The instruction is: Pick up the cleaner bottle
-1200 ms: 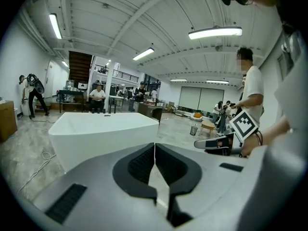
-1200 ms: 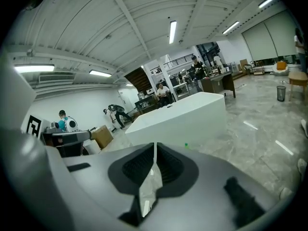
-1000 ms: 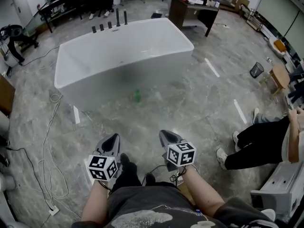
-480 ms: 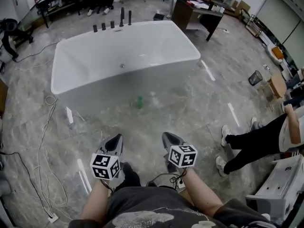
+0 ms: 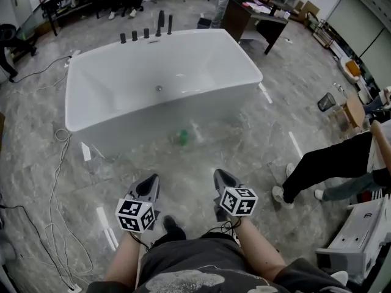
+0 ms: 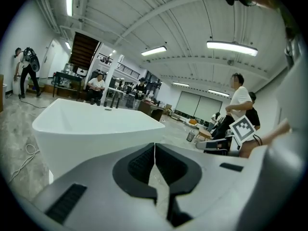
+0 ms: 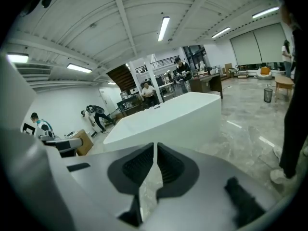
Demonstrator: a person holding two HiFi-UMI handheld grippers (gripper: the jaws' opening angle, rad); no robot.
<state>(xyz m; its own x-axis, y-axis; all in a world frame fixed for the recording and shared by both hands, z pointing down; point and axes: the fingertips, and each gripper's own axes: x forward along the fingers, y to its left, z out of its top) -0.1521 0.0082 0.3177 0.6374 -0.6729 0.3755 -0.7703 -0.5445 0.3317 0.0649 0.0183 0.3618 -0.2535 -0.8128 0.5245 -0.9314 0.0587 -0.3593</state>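
On the grey marble floor [image 5: 256, 139], just beside the near wall of the big white freestanding bathtub [image 5: 153, 118], stands the small green cleaner bottle [image 5: 181, 137], blurred, upright as far as I can tell. Change since a second ago: the tub and bottle sit lower and larger in the head view, so the person has walked toward them; the bottle is nearer but still well apart from both grippers. Left gripper [image 5: 148, 182] is closed, pads together, nothing in it; its own view shows the same meeting pads [image 6: 154, 150] with only the tub ahead. Right gripper [image 5: 222, 179] is likewise closed and empty, jaws touching in its view [image 7: 155, 150]. Neither gripper view shows the bottle. Judgement: approach phase, no reach started; a gripper has to open and drop low to floor level before any grasp. Around: black taps [image 5: 146, 32] on the tub's far rim, white cables [image 5: 58, 182] looping on the floor at left, white tape strips [image 5: 296, 144] on the floor, a person in black trousers [image 5: 324, 170] at right, a black wire bin [image 5: 326, 102], a dark desk [image 5: 250, 14] behind. Nothing lies between the grippers and the bottle; the tub wall close behind it leaves little room on that side, and a bump could tip the bottle.
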